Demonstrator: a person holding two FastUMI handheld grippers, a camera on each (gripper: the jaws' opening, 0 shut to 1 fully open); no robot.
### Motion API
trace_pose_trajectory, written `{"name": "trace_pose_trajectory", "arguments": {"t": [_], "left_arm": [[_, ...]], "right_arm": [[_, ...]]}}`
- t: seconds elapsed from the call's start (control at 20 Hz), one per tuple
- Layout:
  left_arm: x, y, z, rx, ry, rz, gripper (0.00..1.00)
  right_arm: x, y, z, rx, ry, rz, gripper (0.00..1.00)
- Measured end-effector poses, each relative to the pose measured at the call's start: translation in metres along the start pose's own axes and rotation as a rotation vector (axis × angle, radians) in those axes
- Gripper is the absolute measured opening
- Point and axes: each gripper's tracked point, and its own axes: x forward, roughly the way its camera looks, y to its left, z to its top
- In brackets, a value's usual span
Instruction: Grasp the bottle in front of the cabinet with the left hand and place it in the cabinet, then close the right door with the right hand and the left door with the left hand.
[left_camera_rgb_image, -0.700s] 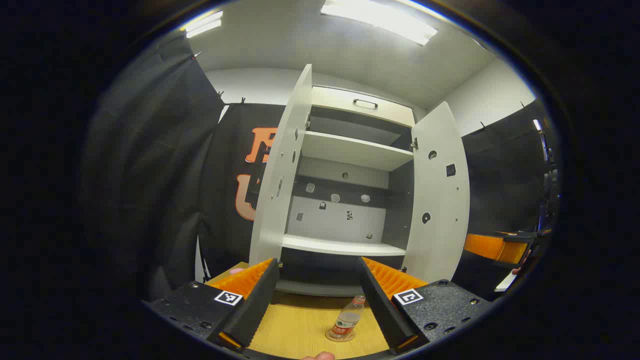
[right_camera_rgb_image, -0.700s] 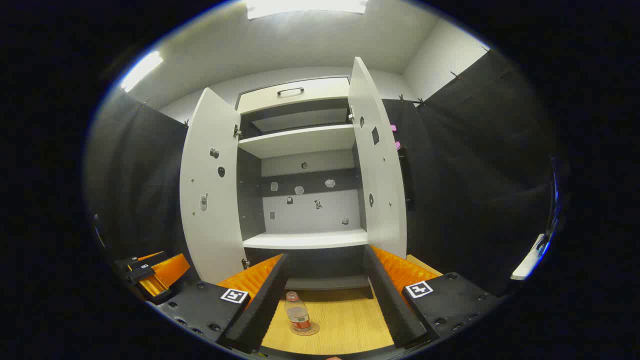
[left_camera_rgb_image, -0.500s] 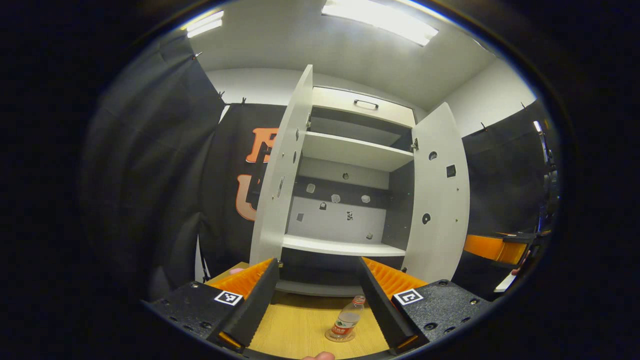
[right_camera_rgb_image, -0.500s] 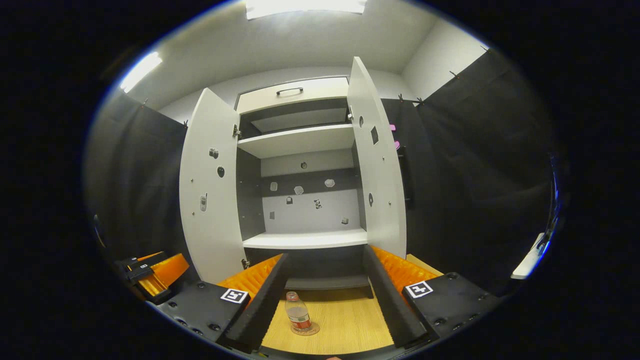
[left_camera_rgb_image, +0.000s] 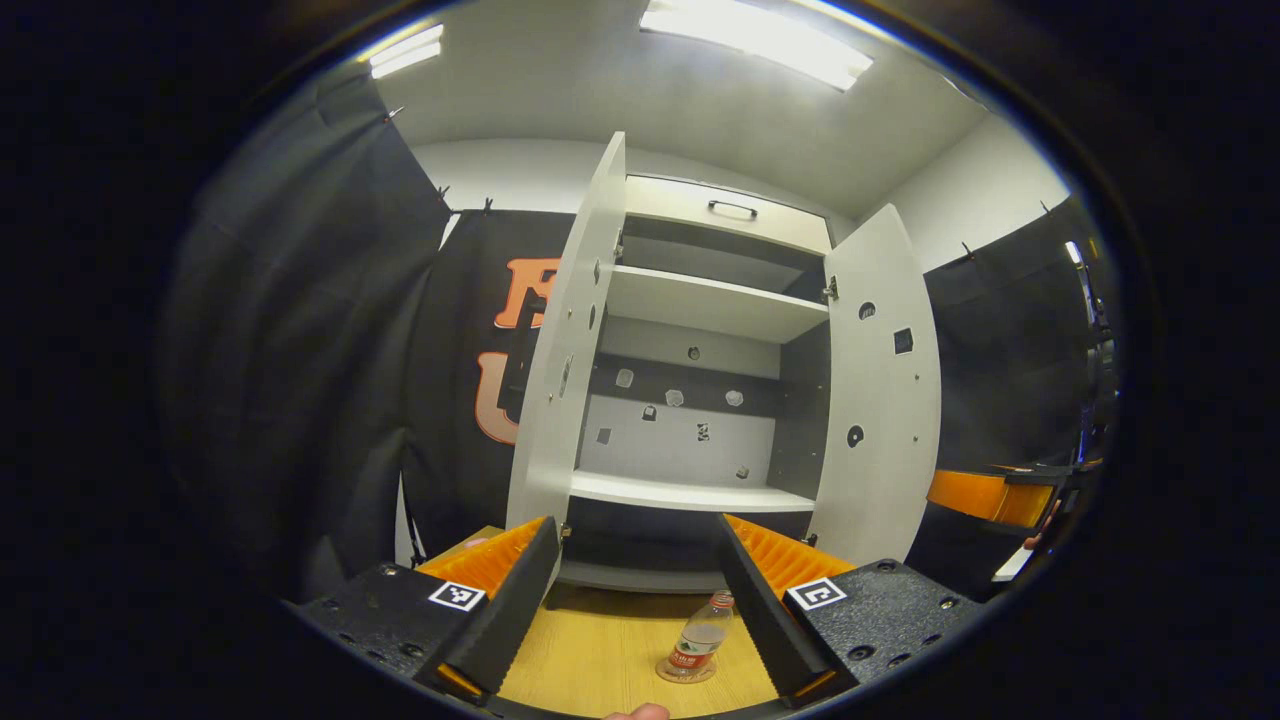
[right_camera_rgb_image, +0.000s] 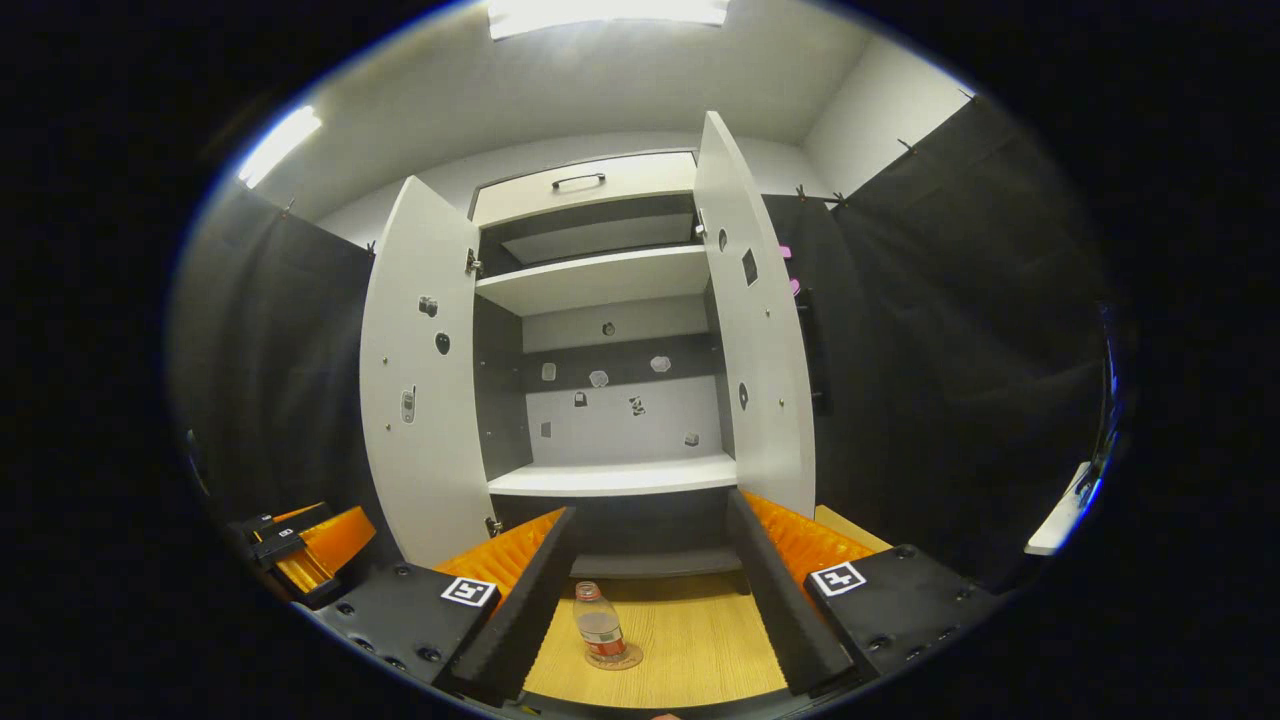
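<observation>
A small clear bottle (left_camera_rgb_image: 699, 640) with a red label stands upright on a round coaster on the wooden tabletop (left_camera_rgb_image: 600, 650), in front of the white cabinet (left_camera_rgb_image: 690, 400). In the right gripper view the bottle (right_camera_rgb_image: 600, 628) stands near the left finger. Both cabinet doors are swung open: the left door (left_camera_rgb_image: 565, 360) and the right door (left_camera_rgb_image: 880, 390). My left gripper (left_camera_rgb_image: 635, 590) is open, well short of the bottle, which shows close to its right finger. My right gripper (right_camera_rgb_image: 650, 590) is open too, with nothing between its fingers. The left gripper (right_camera_rgb_image: 300, 550) shows at the lower left of the right gripper view.
The cabinet has a lower shelf (left_camera_rgb_image: 690, 492), an upper shelf (left_camera_rgb_image: 710, 300) and a drawer with a handle (left_camera_rgb_image: 730, 207) on top. Black cloth walls stand on both sides. The other gripper (left_camera_rgb_image: 990, 495) shows at the right edge of the left gripper view.
Both views have shifted only slightly; the bottle and cabinet sit a touch lower and to the right in frame. Grippers stay open.
</observation>
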Motion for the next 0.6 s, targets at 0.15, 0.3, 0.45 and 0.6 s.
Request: {"name": "trace_pose_trajectory", "arguments": {"t": [0.15, 0.3, 0.45, 0.6], "left_arm": [[0.0003, -0.0003, -0.0012, -0.001, 0.001, 0.001, 0.94], [0.0006, -0.0011, -0.0012, -0.001, 0.003, -0.003, 0.94], [0.0005, -0.0016, 0.0003, -0.005, -0.005, -0.004, 0.94], [0.0075, -0.0091, 0.0009, -0.012, -0.009, -0.030, 0.94]], "right_arm": [[-0.0019, -0.0017, -0.0006, -0.001, 0.000, -0.006, 0.98], [-0.0054, -0.0046, 0.0013, -0.001, -0.007, -0.014, 0.98], [-0.0056, -0.0095, 0.0006, -0.005, -0.007, -0.032, 0.98], [-0.0062, -0.0071, -0.0019, -0.002, 0.001, -0.023, 0.98]]}}
